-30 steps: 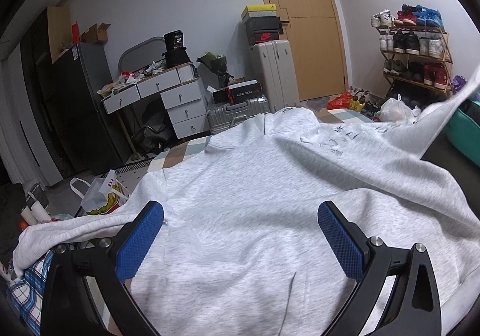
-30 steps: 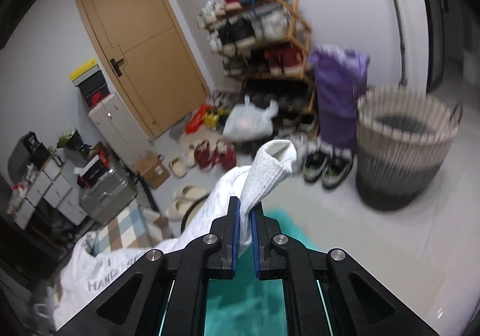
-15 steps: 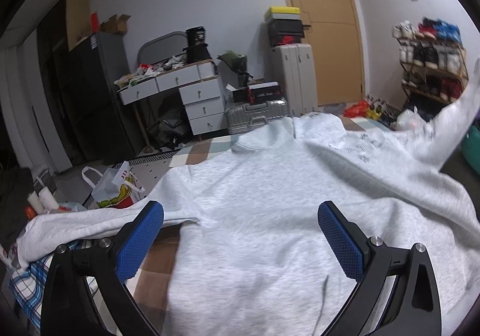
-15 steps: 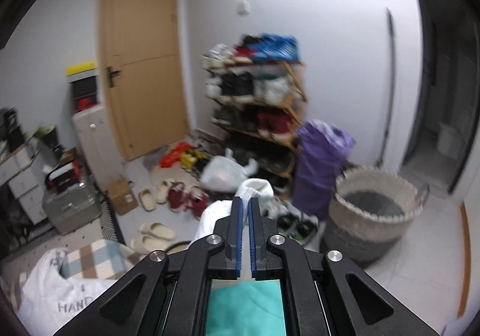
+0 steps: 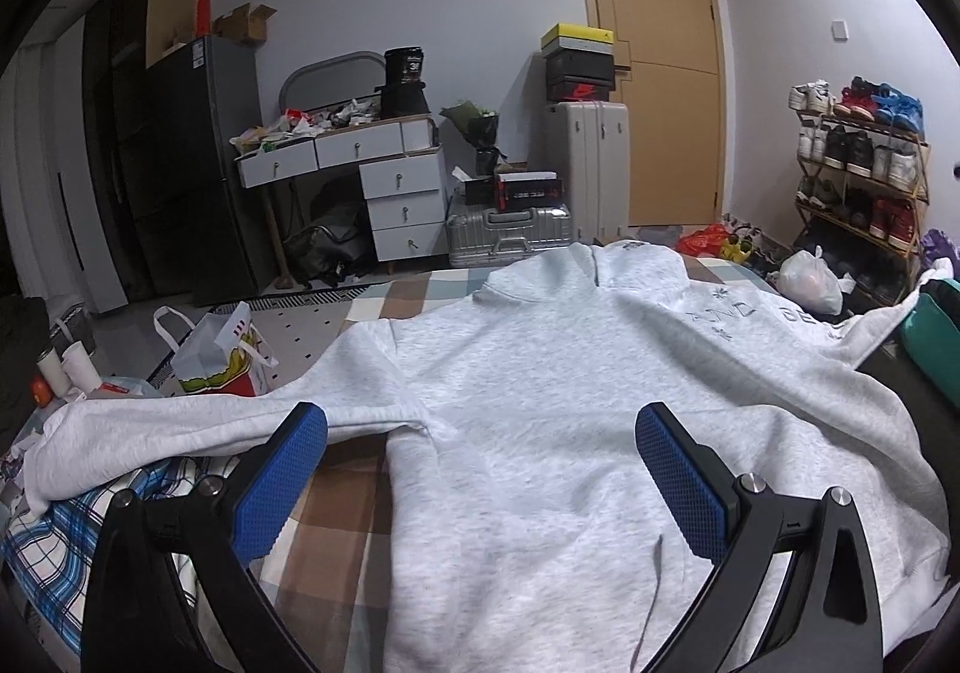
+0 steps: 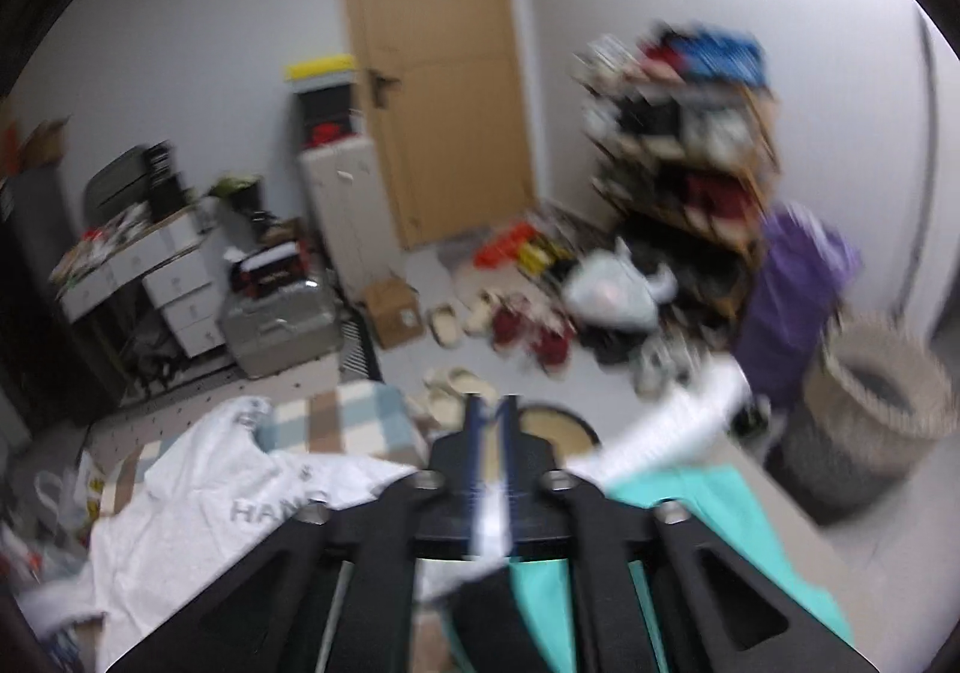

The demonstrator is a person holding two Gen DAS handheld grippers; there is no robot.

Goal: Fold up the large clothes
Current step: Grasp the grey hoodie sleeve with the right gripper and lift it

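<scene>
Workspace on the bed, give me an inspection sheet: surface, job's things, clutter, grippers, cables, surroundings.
Surface: checked bedspread, brown, white and teal squares.
Job's things: light grey hooded sweatshirt spread flat, sleeves outstretched; right sleeve cuff lies off the bed edge.
Clutter: teal fabric beside the sweatshirt.
Grippers: left gripper open above the sweatshirt, holding nothing; right gripper jaws have just been opening, narrow gap, nothing clearly gripped.
Cables: nothing seen.
Surroundings: wooden door, shoe rack, woven laundry basket, white drawer desk.

Grey hoodie (image 5: 540,403) on, seemingly, checked bed (image 5: 336,517)
</scene>
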